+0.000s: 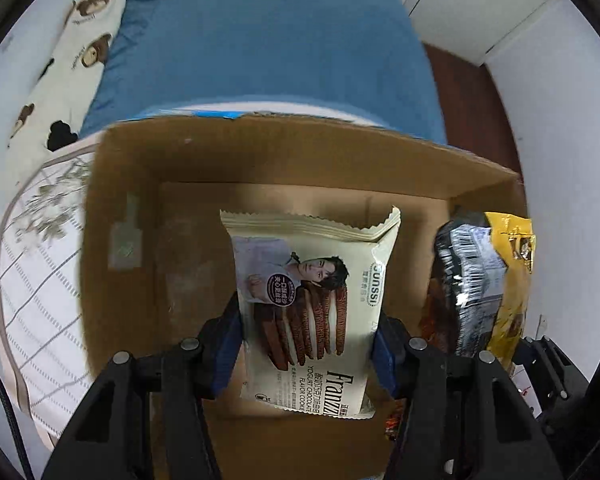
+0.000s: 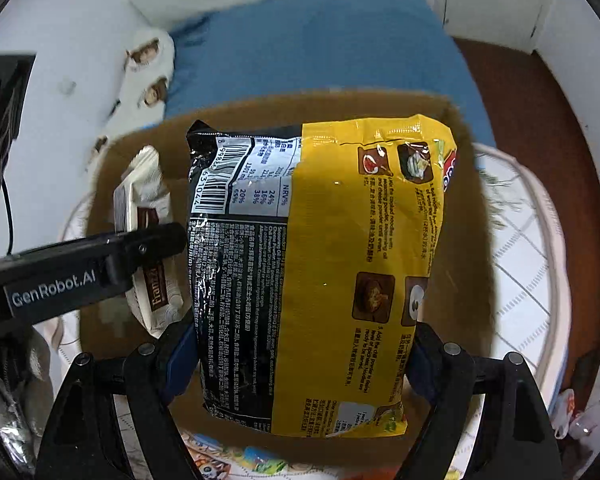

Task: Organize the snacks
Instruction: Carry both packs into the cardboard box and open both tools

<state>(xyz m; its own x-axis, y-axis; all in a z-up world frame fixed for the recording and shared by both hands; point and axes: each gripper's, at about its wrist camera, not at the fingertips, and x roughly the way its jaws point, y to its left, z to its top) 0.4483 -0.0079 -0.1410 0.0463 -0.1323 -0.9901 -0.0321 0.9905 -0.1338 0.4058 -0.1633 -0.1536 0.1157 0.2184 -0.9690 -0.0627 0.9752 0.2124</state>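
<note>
My left gripper [image 1: 306, 344] is shut on a cream Franzzi cookie pack [image 1: 308, 304] and holds it over the open cardboard box [image 1: 123, 208]. My right gripper [image 2: 300, 356] is shut on a yellow and black noodle packet [image 2: 320, 272], also above the box [image 2: 464, 264]. The noodle packet [image 1: 484, 280] shows at the right of the left wrist view. The cookie pack [image 2: 147, 208] and the left gripper's arm [image 2: 79, 272] show at the left of the right wrist view.
The box stands on a round table with a white patterned cloth [image 1: 31, 288]. Behind it lies a bed with a blue sheet [image 1: 267, 40] and a bear-print pillow [image 1: 71, 64]. White walls stand on both sides, with brown floor [image 2: 540, 120] at the right.
</note>
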